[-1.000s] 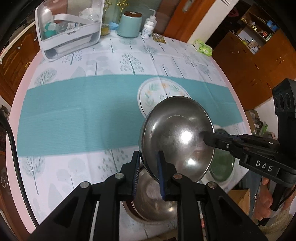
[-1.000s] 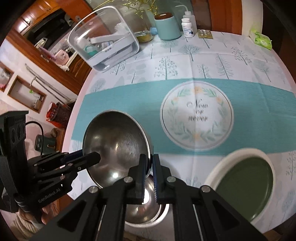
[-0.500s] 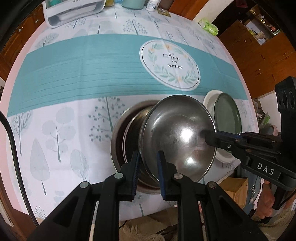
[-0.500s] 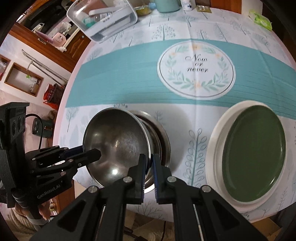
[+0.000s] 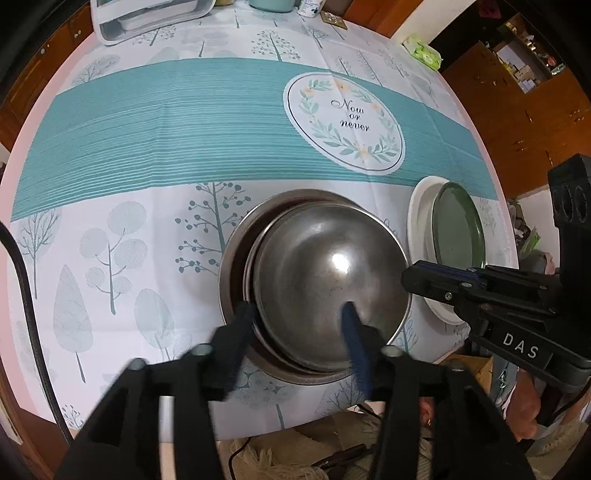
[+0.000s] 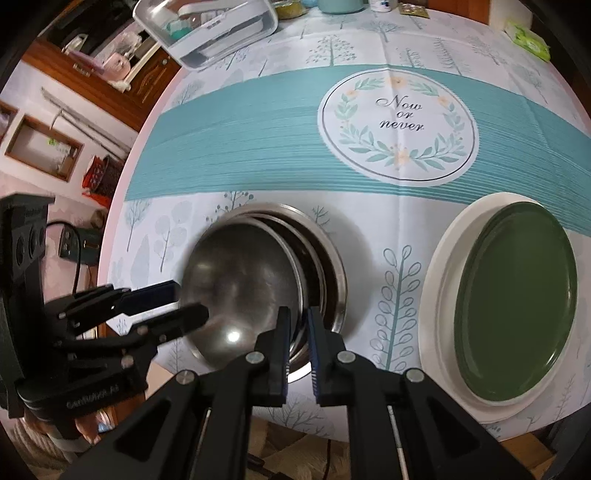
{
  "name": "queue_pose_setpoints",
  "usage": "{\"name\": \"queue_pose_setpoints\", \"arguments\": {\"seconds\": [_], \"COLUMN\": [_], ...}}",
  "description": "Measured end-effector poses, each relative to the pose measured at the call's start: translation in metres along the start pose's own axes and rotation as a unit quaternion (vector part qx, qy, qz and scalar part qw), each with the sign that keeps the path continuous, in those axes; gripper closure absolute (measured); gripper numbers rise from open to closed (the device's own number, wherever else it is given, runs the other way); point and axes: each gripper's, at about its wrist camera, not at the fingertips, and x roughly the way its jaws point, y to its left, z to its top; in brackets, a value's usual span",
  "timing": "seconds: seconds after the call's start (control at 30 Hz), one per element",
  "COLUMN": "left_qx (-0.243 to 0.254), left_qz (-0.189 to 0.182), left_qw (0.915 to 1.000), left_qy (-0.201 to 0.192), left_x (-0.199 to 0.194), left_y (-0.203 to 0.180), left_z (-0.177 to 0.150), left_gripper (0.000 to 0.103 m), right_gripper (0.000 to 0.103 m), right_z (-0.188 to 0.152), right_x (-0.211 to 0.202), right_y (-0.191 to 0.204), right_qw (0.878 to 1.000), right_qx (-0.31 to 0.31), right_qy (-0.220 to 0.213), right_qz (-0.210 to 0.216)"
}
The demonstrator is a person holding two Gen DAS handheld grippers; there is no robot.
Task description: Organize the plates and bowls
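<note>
The steel bowl (image 5: 328, 288) is being nested into the larger bowl (image 5: 236, 266) near the table's front edge, so next the right side should let go too. The left gripper (image 5: 299, 321) has just been opening, its jaws now spread astride the rim without pressing, while the right gripper (image 6: 298, 325) pinches the opposite rim. Farther right the green plate (image 6: 517, 306) lies on a white plate (image 6: 439, 295).

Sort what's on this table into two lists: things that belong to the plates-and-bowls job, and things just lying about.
Job:
steel bowl, top of the nested stack
larger steel bowl underneath
green plate
white plate under it

Lying about:
clear storage box
teal canister
green wipes packet
</note>
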Motion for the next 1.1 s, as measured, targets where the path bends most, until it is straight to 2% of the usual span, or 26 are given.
{"name": "queue_pose_setpoints", "arguments": {"seconds": [0.13, 0.17, 0.43, 0.6, 0.67, 0.83, 1.1], "left_qx": [0.006, 0.006, 0.004, 0.005, 0.005, 0.005, 0.0], "left_qz": [0.004, 0.004, -0.003, -0.017, -0.024, -0.031, -0.035], "left_qw": [0.9998, 0.9998, 0.9995, 0.9986, 0.9981, 0.9976, 0.9981], "left_qy": [-0.016, -0.019, -0.033, -0.049, -0.056, -0.062, -0.051], "left_x": [-0.007, -0.009, -0.02, -0.031, -0.035, -0.037, -0.024], "left_y": [-0.003, -0.003, -0.001, 0.0, 0.001, 0.004, 0.013], "left_z": [0.003, 0.004, 0.008, 0.01, 0.011, 0.012, 0.013], "left_gripper": [0.042, 0.042, 0.041, 0.027, 0.026, 0.025, 0.018], "right_gripper": [0.073, 0.072, 0.072, 0.07, 0.064, 0.062, 0.06], "right_z": [0.0, 0.001, 0.001, -0.001, -0.002, -0.002, -0.001], "right_x": [-0.007, -0.009, -0.016, -0.023, -0.026, -0.031, -0.017], "right_y": [-0.004, -0.004, -0.004, 0.002, 0.005, 0.011, 0.006], "right_qw": [1.0, 1.0, 0.999, 0.998, 0.998, 0.996, 0.997], "right_qx": [0.007, 0.008, 0.007, -0.005, -0.009, -0.025, -0.024], "right_qy": [-0.021, -0.025, -0.043, -0.06, -0.067, -0.085, -0.076], "right_qz": [-0.005, -0.006, -0.009, -0.004, -0.004, -0.005, -0.019]}}
